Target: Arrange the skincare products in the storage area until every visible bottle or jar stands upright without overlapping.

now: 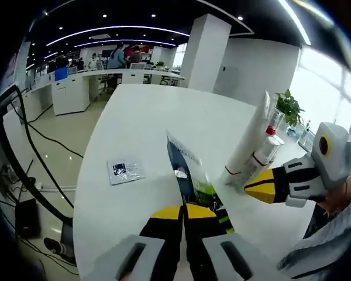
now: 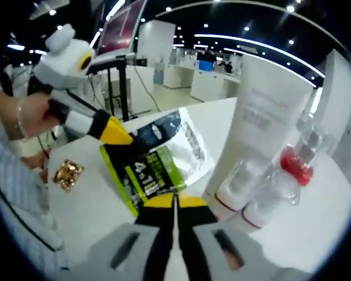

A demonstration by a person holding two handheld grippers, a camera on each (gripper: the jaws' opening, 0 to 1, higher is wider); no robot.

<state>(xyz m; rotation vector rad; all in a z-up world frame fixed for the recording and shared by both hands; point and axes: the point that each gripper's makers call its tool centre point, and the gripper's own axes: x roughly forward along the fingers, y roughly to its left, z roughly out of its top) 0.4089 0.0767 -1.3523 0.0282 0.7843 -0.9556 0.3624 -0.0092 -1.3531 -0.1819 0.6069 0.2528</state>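
Both grippers pinch one green-and-silver sachet (image 2: 158, 158) above the white table (image 1: 140, 129): the left gripper (image 1: 183, 212) and the right gripper (image 2: 175, 202) are each clamped on an edge. Beside it stand a white tube (image 2: 257, 123), cap down, and a clear spray bottle (image 2: 281, 181), its contents seemingly clear liquid.

Green-and-silver sachet (image 2: 158, 155) printed "4+1", other lettering on it too blurred

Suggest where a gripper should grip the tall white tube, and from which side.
Probably mid-body on the tall white tube, coming from its open side away from the clear red-collared bottle standing close beside it. It stands cap-down, and the body is flatter and narrower than the cap.
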